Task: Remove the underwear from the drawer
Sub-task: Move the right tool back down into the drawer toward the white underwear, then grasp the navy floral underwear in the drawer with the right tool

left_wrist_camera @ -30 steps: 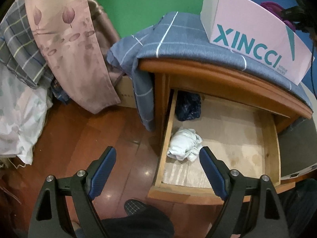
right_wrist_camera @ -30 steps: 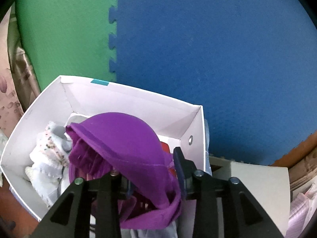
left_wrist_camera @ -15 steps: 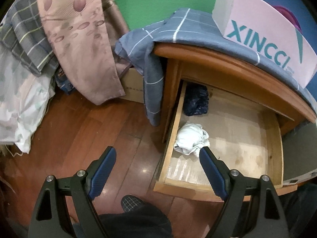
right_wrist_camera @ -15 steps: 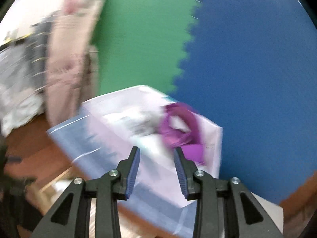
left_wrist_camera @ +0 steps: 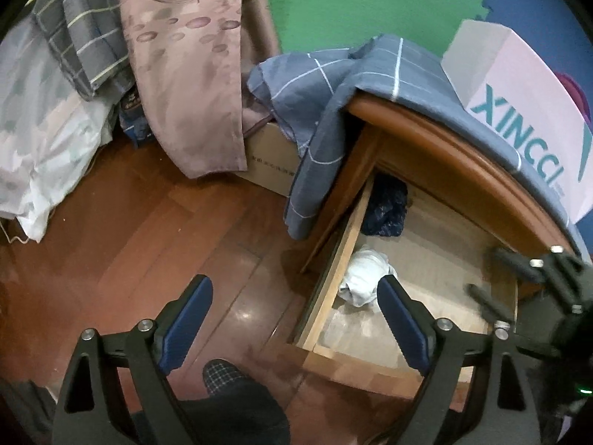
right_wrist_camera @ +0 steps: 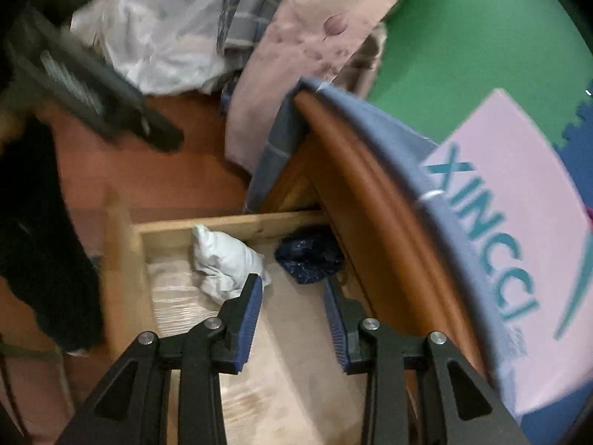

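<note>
The left claw (left_wrist_camera: 294, 319), black-framed with blue pads, stands wide and its jaws are opening; nothing is between them, one pad over the floor and the other over the near corner of the drawer. Below it a dark checked slipper (left_wrist_camera: 222, 372) rests on the reddish-brown polished wooden floor (left_wrist_camera: 148, 222). The right claw (right_wrist_camera: 292, 298), of the same build, is released with a narrow gap that is closing; nothing lies between its pads, which hang over the drawer's bare base. The pale wooden open drawer (right_wrist_camera: 229, 224) is pulled out from the curved-front brown wooden nightstand (right_wrist_camera: 370, 215). Inside, a crumpled white underwear garment (right_wrist_camera: 222, 263) lies against the drawer's side wall, just beside the right claw's left pad; whether they touch cannot be told. Further in, a bunched dark navy patterned underwear garment (right_wrist_camera: 309, 256) lies partly beneath the nightstand's top, near the white one but apart from it. In the left view the right claw shows as a blurred black shape at the drawer's far side. A blue-grey checked cloth (left_wrist_camera: 333, 85) covers the nightstand top and hangs down its side. On the cloth stands a pink cardboard box with teal lettering (left_wrist_camera: 519, 85). Beyond hang a dusty-pink leaf-print fabric (left_wrist_camera: 185, 74) and a grey plaid fabric (left_wrist_camera: 85, 33), before a green and blue foam-mat wall (left_wrist_camera: 352, 0).
</note>
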Tool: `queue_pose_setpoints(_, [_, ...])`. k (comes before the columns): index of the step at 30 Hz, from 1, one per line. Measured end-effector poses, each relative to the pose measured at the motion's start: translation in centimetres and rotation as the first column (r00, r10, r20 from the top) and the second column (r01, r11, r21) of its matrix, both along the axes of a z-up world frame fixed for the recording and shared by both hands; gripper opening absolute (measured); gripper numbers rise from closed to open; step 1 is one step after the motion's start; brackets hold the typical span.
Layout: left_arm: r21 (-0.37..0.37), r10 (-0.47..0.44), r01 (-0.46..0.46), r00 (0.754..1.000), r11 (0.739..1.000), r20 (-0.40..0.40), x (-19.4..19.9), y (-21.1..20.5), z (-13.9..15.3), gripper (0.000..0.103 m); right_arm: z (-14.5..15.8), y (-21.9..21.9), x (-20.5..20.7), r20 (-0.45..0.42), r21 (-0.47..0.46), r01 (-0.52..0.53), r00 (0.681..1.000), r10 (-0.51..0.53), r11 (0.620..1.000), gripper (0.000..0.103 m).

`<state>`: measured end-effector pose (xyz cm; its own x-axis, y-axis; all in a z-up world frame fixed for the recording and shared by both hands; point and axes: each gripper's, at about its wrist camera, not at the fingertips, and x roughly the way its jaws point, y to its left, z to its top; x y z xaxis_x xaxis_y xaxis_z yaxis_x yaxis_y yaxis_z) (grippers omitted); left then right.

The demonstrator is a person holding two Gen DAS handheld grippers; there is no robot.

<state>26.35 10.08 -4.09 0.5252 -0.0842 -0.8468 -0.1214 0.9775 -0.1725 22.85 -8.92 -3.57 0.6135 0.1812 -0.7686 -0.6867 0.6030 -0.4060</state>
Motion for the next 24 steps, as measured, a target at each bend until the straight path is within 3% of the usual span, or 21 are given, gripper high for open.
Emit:
queue_pose_setpoints(7, [-0.005, 0.059, -0.059, 0.998, 0.998, 0.007, -0.4, 1.7, -0.1, 0.088, -6.3, 2.1, 1.7, 0.071, -0.159, -0.087, 0.993, 0.099, 0.984, 0.031])
queue_pose_setpoints(9, [-0.036, 0.080, -0.080, 0.997, 0.996, 0.000, -0.4, 2.4, -0.1, 0.089, -7.6, 2.4, 2.3, 0.066, -0.180, -0.103, 0.991, 0.116, 0.978, 0.030])
queue_pose_setpoints(15, [-0.108, 0.085, -0.089, 0.996, 0.990, -0.042, -0.3, 2.7, -0.8, 0.090, -8.6, 1.9, 4.7, 0.100, -0.150, -0.062, 0.992, 0.078, 0.987, 0.024])
queue_pose_setpoints(17, [-0.102, 0.078, -0.083, 0.996, 0.991, -0.046, -0.3, 2.4, -0.8, 0.090, -9.5, 2.0, 4.9, 0.139, -0.178, -0.077, 0.985, 0.103, 0.981, 0.024])
queue_pose_setpoints(24, [-0.088, 0.049, -0.054, 0.998, 0.995, -0.050, -0.1, 1.5, -0.8, 0.090, -11.7, 3.0, 7.1, 0.127, -0.172, -0.091, 0.985, 0.114, 0.981, 0.027])
